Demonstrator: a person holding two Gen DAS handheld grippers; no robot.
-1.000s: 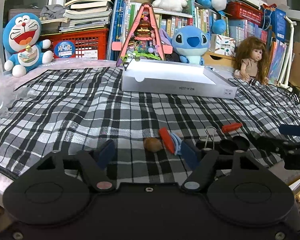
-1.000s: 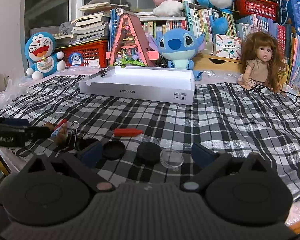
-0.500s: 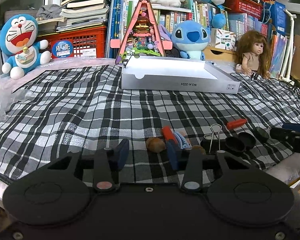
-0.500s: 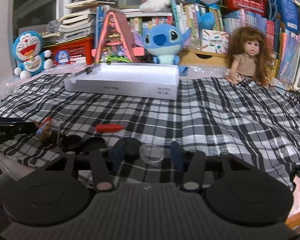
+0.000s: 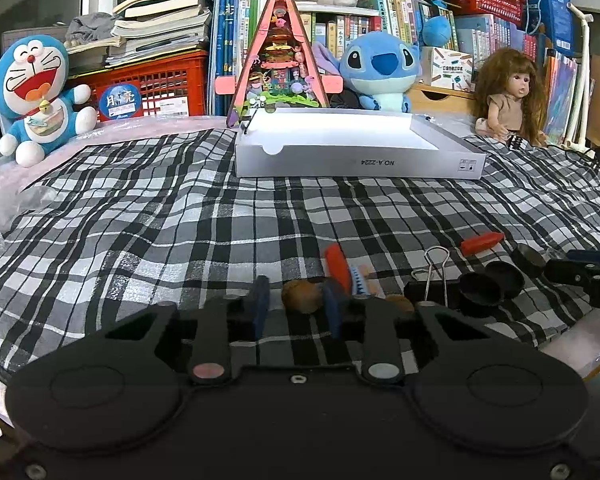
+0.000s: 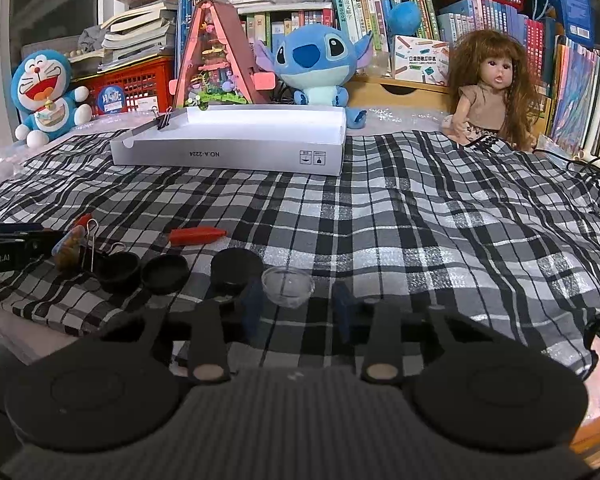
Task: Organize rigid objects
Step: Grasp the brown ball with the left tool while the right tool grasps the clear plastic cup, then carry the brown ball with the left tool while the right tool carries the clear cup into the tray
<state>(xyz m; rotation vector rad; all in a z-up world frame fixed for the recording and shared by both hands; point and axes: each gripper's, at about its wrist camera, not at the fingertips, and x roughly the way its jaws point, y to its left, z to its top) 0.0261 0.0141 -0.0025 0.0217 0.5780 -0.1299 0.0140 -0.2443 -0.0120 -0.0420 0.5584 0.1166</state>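
Observation:
Small items lie on the checked cloth [image 5: 180, 220]. In the left wrist view a brown walnut [image 5: 302, 296] sits between the fingers of my left gripper [image 5: 296, 302]. Its jaws are closing: the right pad is at the nut and a thin gap shows on the left. In the right wrist view a clear round dish [image 6: 288, 288] lies between the fingers of my right gripper [image 6: 298, 306]. These jaws are closing too, the left pad is at the rim and the right pad is still off it. A white open box [image 5: 356, 152] stands farther back.
A red and blue toy piece [image 5: 342, 268], a second nut [image 5: 400, 304], a black binder clip [image 5: 432, 284], black caps [image 6: 164, 274] and a red stick [image 6: 196, 236] lie near the front edge. Plush toys, a doll [image 6: 496, 88] and books line the back.
Both grippers' jaws have narrowed from wide apart, the left around the walnut and the right around the clear dish. Neither hand has shifted much.

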